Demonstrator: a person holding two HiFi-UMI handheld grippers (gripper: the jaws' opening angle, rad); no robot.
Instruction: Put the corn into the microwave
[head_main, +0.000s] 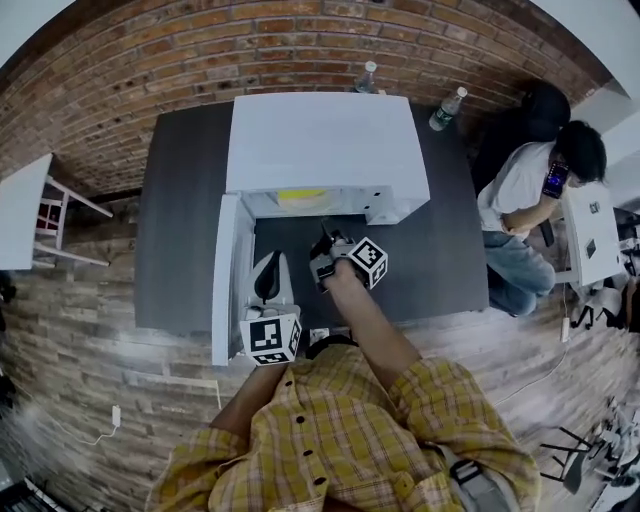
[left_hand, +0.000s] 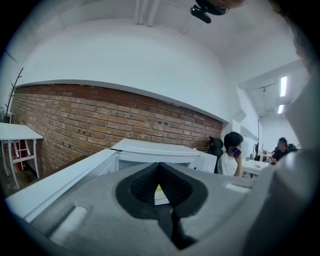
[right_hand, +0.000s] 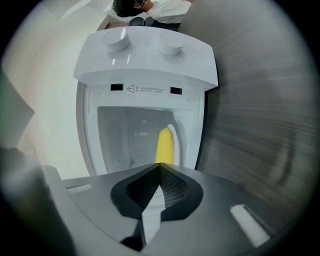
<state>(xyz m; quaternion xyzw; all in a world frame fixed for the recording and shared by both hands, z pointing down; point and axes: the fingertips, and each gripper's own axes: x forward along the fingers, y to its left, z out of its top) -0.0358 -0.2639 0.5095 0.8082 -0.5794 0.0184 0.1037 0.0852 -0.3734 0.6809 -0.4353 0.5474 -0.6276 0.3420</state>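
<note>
**Corn (right_hand: 165, 145) inside the open microwave (right_hand: 145, 55), straight ahead of your right hand-held gripper (right_hand: 160, 167).**

The cob lies in the cavity with its long axis across the opening, crosswise to your reach and apart from both tools. Your right hand-held gripper is the nearer one, just outside the opening, jaws pressed together on nothing. Your left hand-held gripper (head_main: 268, 272), likewise closed and empty, is beside the open door (head_main: 228, 250) above the desk (head_main: 180, 200). Closing that door looks like what remains.

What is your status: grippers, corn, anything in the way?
Left gripper shut, empty, beside the open door. Right gripper shut, empty, facing the microwave. Corn inside it. Nothing in the way.
</note>
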